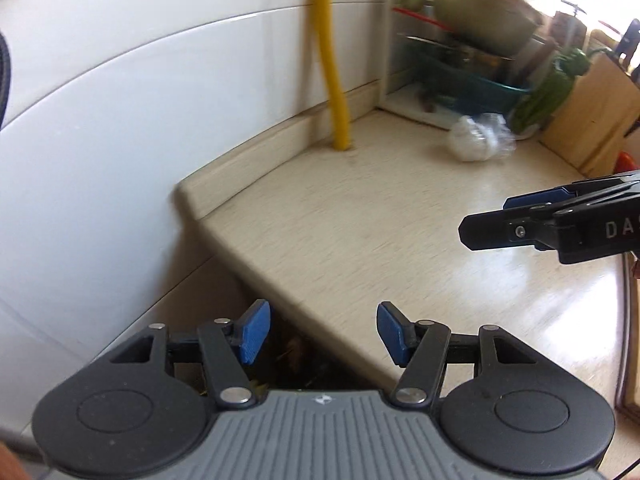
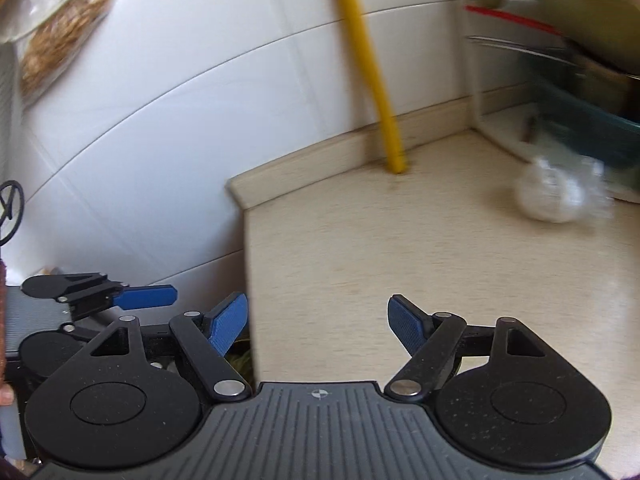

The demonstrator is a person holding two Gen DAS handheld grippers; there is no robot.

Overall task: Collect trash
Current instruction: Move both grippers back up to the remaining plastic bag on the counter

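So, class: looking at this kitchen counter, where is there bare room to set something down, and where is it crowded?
Free: the wide beige counter between the yellow pipe by the tiled wall and the near edge, reaching right to the crumpled plastic bag. Crowded: the far right corner, where the bag lies before a dish rack stacked with bowls, beside a wooden board.

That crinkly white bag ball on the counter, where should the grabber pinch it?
Probably pinch the crumpled plastic bag across its rounded white bulk, coming down from above and the front. It lies loose on the countertop, with the rack's basin crowding it from behind. The right gripper is open, empty, and seems better placed.
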